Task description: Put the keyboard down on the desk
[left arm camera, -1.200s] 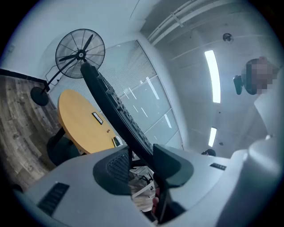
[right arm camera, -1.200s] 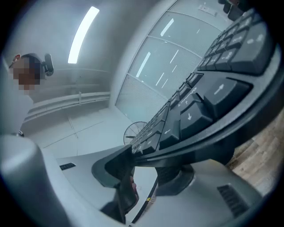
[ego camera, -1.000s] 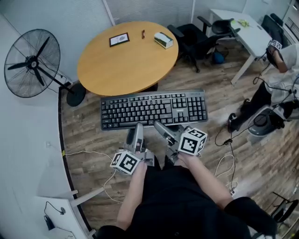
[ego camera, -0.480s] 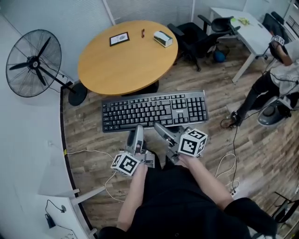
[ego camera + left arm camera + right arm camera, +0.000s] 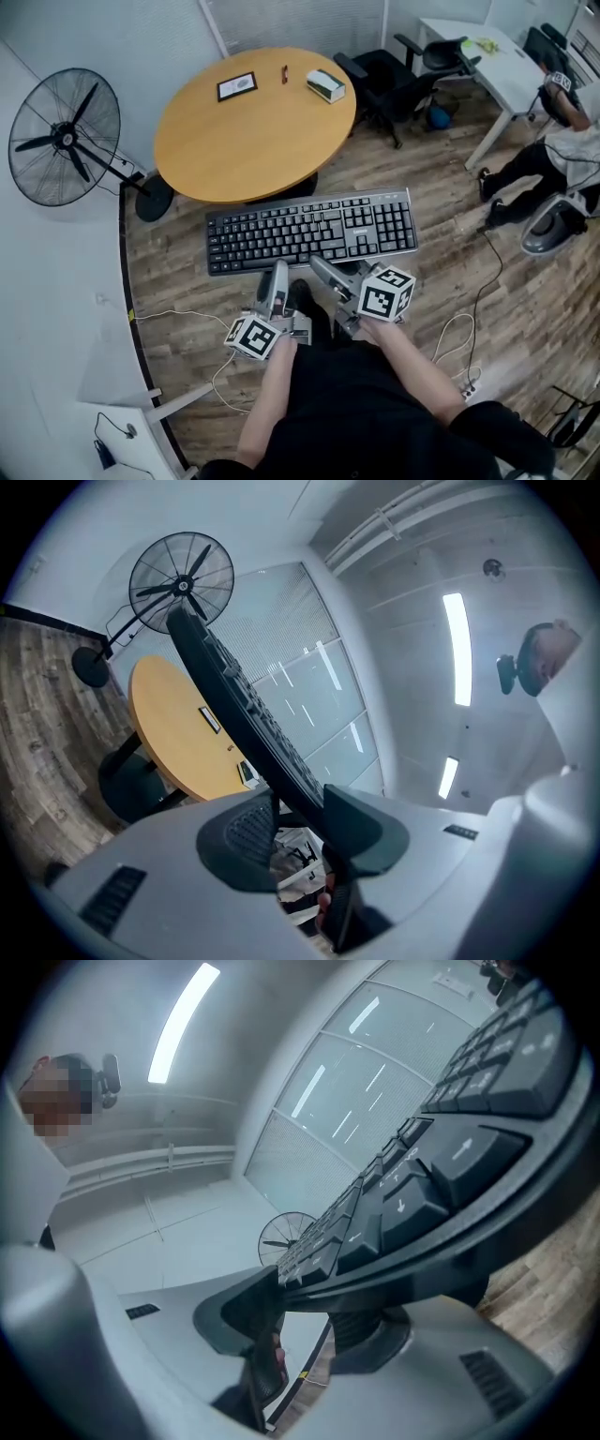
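Note:
I hold a black keyboard (image 5: 312,230) level in the air over the wooden floor, just short of the round wooden table (image 5: 253,127). My left gripper (image 5: 278,273) is shut on the keyboard's near edge, left of centre. My right gripper (image 5: 324,266) is shut on the same edge, near the middle. In the left gripper view the keyboard (image 5: 230,682) runs edge-on away from the left gripper (image 5: 298,808), whose jaws pinch it. In the right gripper view the keys (image 5: 441,1171) fill the upper right, and the right gripper (image 5: 319,1293) clamps the board's rim.
On the table lie a small picture frame (image 5: 237,86), a white box (image 5: 325,84) and a small red item (image 5: 284,73). A standing fan (image 5: 64,136) is at the left. Office chairs (image 5: 384,80), a white desk (image 5: 487,56) and a seated person (image 5: 562,141) are at the right. Cables (image 5: 459,328) trail over the floor.
The keyboard and both grippers have drifted slightly back toward me, away from the table. Both grips are unchanged. The seated person at the right has shifted their legs.

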Demonstrator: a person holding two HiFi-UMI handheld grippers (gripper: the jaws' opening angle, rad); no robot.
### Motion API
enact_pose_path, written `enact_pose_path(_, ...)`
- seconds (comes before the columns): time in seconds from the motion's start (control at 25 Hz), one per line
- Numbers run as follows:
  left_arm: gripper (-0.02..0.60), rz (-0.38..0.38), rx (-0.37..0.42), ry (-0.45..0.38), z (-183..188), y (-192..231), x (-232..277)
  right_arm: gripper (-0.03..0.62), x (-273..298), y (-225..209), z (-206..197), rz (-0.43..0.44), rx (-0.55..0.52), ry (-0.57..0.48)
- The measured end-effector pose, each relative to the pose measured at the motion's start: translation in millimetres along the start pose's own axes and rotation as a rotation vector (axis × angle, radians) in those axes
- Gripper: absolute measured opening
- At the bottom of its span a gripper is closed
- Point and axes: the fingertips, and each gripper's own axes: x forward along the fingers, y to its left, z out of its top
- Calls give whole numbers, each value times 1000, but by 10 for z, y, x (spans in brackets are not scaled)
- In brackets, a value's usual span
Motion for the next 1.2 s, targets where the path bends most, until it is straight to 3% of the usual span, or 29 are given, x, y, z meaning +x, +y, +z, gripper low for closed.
enact_pose_path(0.4,127,-38,-16,25,299,259,602,169,487,-277,379,-43,-13,-21)
enact_pose_path(0.64,127,-51,-39,47,776,567,1334,170,1176,-585,863,-79,-1,-41)
enact_pose_path(1.2,127,-106,0,45,924,816,1554,170,1478,-760,890,-74,-21,-87)
